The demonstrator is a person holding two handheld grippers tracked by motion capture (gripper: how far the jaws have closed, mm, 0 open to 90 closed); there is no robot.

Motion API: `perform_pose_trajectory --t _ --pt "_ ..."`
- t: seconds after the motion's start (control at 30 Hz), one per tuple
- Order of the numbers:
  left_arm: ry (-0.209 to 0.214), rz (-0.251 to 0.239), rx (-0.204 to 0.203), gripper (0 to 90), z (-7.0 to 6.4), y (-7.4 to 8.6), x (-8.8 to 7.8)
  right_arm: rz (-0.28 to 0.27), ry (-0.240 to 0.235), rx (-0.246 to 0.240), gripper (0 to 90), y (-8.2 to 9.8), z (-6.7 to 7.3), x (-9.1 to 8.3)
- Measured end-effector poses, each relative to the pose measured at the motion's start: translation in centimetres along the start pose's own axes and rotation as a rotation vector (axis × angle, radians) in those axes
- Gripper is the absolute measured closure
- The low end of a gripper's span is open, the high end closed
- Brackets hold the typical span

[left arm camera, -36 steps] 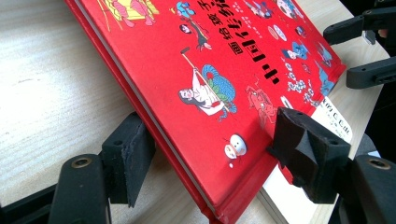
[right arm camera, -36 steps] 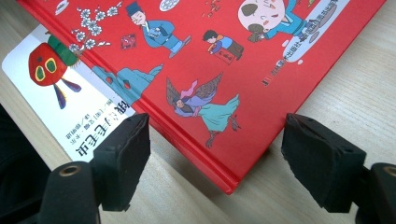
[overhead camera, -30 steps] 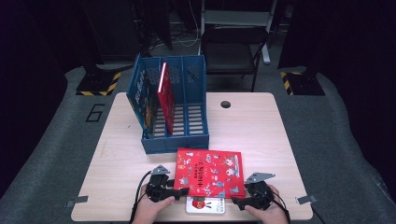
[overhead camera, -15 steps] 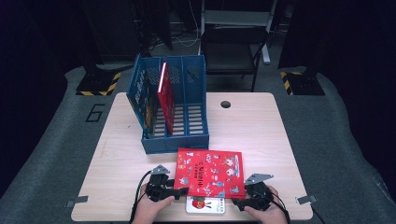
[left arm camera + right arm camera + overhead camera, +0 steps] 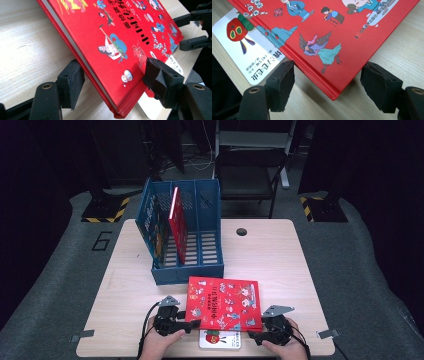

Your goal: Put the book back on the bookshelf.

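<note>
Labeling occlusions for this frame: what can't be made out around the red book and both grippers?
- White book: mostly covered by the red book in the high view; its title is cut off in the right gripper view.
- Left gripper: whether its pads press the red book is unclear.
- Books in the blue file rack: covers seen edge-on, unreadable.
- Right gripper: contact with the corner unclear.

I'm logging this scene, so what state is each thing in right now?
Large red hardcover picture book: shut, flat, its near edge over the white book.
Small white picture book: flat, partly covered.
Blue plastic file rack: upright, a thin red book leaning inside.
Left tool: open, closing around the corner.
Right tool: open, closing around the corner.
</note>
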State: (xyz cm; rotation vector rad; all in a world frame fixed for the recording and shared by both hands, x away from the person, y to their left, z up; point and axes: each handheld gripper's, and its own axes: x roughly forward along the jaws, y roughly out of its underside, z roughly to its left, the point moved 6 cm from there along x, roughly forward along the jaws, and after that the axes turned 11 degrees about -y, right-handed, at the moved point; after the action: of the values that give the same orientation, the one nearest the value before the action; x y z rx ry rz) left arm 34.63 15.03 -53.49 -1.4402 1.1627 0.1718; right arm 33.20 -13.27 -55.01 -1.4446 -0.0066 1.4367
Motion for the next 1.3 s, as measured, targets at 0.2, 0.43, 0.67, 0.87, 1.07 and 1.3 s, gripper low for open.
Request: perform_pose_trajectory --t 0.2,0.43,0.67,0.87,1.07,1.3 --pt "0.027 -0.014 0.002 34.0 -0.2 -0.3 -1.1 -0.017 -0.005 -0.002 27.8 -0.3 0.3 -0.1" --pt "0.022 -0.028 -0.013 34.4 -0.2 -0.3 -1.9 -0.036 -0.024 0.012 28.0 -0.7 0.5 0.0" --pt "0.015 -0.055 -0.045 35.1 0.0 -0.5 -3.1 -0.051 -0.051 0.021 28.1 -1.2 1.0 0.3" --pt "0.032 -0.070 -0.048 38.6 -0.2 -0.7 -4.2 -0.044 -0.083 0.025 28.1 -1.4 1.4 0.7" --pt "0.023 -0.086 -0.049 41.3 -0.2 -0.8 -5.2 -0.040 -0.112 0.029 28.1 -1.7 1.8 1.2" --pt "0.020 -0.110 -0.046 44.2 -0.3 -1.2 -6.3 -0.028 -0.158 0.045 28.0 -1.8 2.4 1.7"
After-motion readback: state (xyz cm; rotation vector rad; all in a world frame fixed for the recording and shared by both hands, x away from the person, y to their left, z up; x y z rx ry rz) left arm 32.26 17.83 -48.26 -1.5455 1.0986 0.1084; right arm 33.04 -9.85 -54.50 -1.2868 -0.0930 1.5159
